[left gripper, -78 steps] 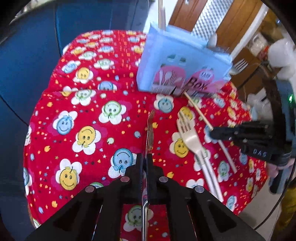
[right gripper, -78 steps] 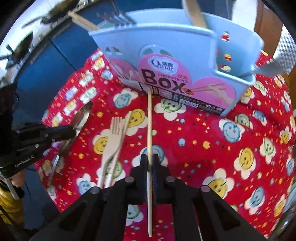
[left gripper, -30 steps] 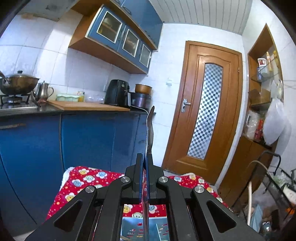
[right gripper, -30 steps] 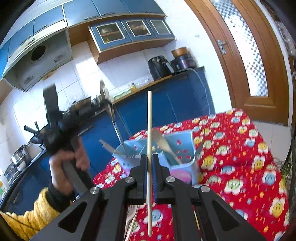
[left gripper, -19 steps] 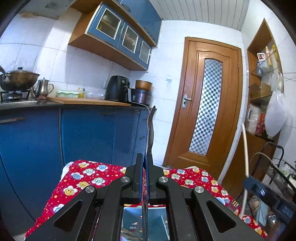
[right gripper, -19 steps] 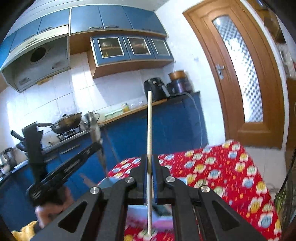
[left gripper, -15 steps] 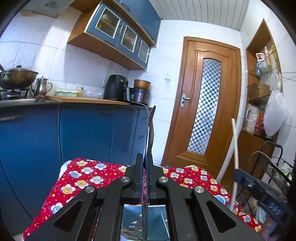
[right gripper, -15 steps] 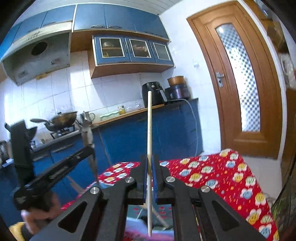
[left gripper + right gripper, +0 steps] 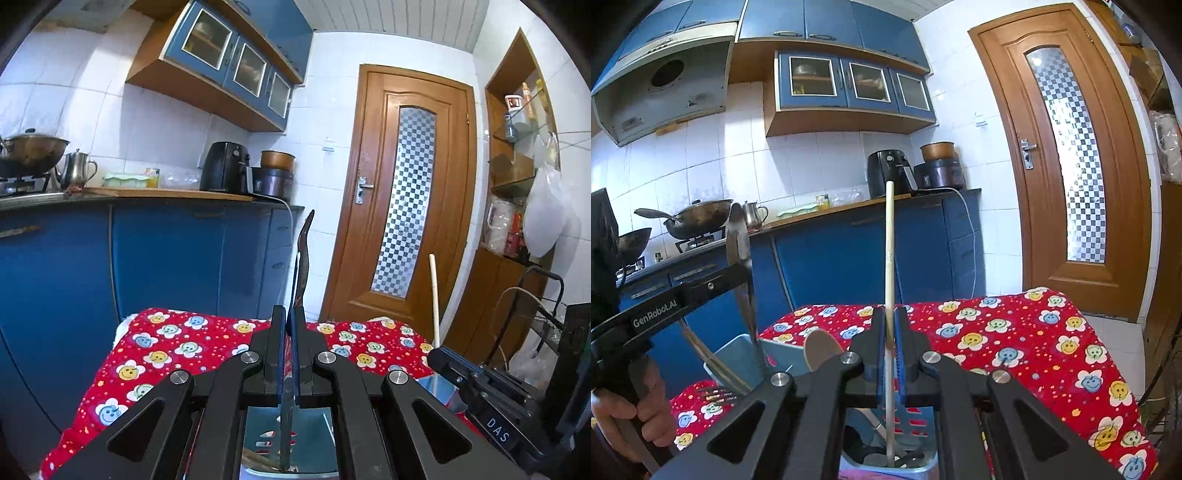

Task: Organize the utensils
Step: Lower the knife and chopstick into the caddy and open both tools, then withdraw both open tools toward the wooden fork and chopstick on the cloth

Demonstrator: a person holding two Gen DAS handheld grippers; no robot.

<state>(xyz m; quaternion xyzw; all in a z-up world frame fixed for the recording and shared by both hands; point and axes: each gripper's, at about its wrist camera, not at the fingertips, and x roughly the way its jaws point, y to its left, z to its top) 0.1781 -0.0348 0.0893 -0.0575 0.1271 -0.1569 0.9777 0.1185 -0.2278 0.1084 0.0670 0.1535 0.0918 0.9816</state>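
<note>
Both utensils have sunk lower since a moment ago. The left gripper [image 9: 289, 332] clamps a metal spoon [image 9: 303, 254] and the right gripper [image 9: 890, 332] a pale wooden chopstick [image 9: 890, 258], both upright for dropping into the light-blue plastic utensil box [image 9: 738, 347].

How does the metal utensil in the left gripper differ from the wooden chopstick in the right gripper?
The flat, dark metal utensil is wavy in outline; the pale wooden chopstick is a thin straight rod. The metal utensil is shut in the left gripper, the chopstick in the right gripper. Both stand upright, lower ends inside the light blue plastic utensil box.
</note>
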